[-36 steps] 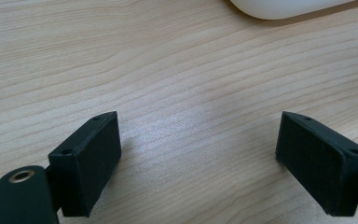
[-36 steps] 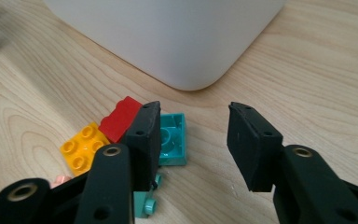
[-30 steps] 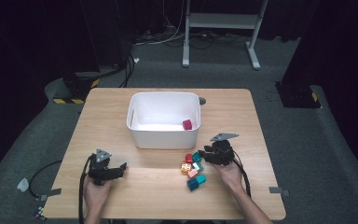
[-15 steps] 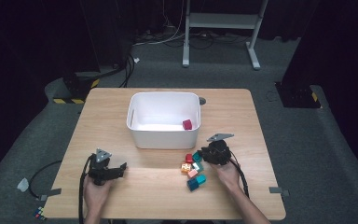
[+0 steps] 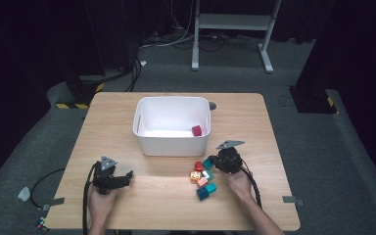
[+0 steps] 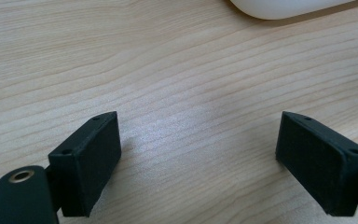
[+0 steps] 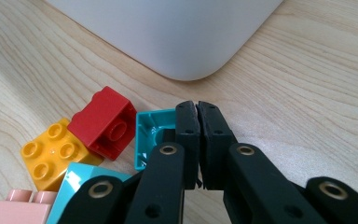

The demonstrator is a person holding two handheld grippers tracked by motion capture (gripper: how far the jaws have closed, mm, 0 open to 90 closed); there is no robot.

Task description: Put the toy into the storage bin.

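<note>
Right claw (image 7: 197, 140) pinches teal brick's (image 7: 151, 135) wall; high view hides this.

The black two-jaw left gripper (image 5: 111, 177) rests low, jaws spread wide — the black two-jaw right gripper (image 7: 197, 140) has its jaws pressed together, nothing between them.

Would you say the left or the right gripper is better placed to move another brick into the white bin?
Right, probably. The right gripper sits at the teal brick, jaws pressed together beside the brick pile. The left gripper rests open on bare table, apart from the bricks.
</note>
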